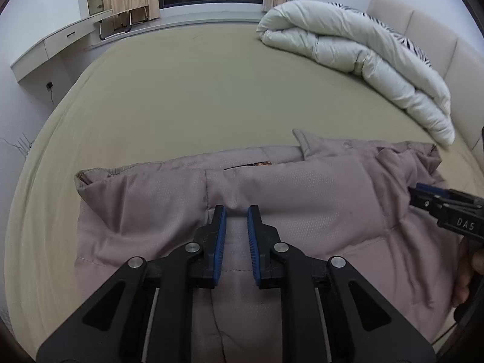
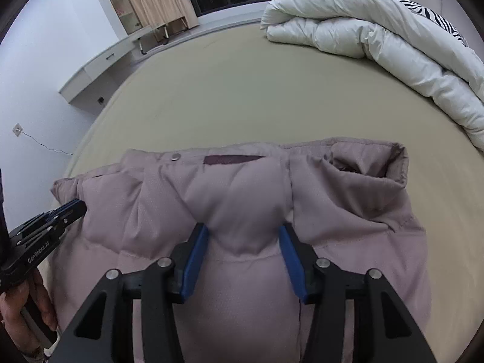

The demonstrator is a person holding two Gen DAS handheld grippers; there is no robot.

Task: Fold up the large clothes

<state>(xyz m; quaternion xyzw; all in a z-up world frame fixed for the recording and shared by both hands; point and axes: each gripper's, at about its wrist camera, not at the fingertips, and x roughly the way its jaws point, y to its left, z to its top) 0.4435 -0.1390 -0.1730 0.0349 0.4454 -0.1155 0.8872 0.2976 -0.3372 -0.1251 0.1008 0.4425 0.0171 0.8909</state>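
A mauve padded jacket lies on the beige bed, folded into a thick bundle with its far edge across the view. My left gripper holds a fold of its near edge between the blue pads. In the right wrist view my right gripper is shut on a puffy bulge of the same jacket, which swells up between its fingers. The right gripper also shows at the left view's right edge, and the left gripper at the right view's left edge; both grip the jacket's near side.
The beige bed sheet stretches beyond the jacket. A rolled white duvet with a zebra-striped cover lies at the far right by the padded headboard. A wall desk, curtains and a dark window stand past the bed.
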